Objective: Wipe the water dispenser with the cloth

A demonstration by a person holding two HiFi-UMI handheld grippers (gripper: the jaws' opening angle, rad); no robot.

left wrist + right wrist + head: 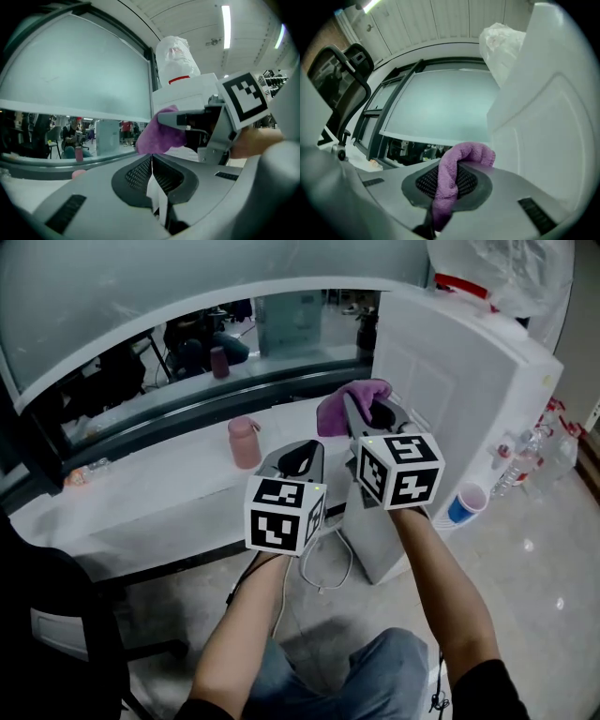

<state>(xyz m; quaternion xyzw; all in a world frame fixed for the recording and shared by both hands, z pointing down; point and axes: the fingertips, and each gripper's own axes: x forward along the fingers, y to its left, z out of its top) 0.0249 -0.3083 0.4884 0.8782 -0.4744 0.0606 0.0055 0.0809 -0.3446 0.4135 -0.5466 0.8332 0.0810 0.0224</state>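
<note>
The white water dispenser (459,381) stands at the right with a plastic-wrapped bottle (506,268) on top; its side panel (553,136) fills the right of the right gripper view. My right gripper (361,413) is shut on a purple cloth (349,401), held just left of the dispenser's side, not clearly touching it. The cloth (452,176) is pinched between the jaws and folds over the tip. My left gripper (302,457) hangs lower left of it, jaws shut with nothing between them. In the left gripper view the cloth (157,136) shows ahead beside the dispenser (187,93).
A white counter (169,493) runs along the curved window on the left, with a pink bottle (245,442) on it. A blue cup (466,503) and plastic bottles (525,457) sit at the dispenser's right. A cable (328,563) trails on the floor. A black chair (56,634) is at lower left.
</note>
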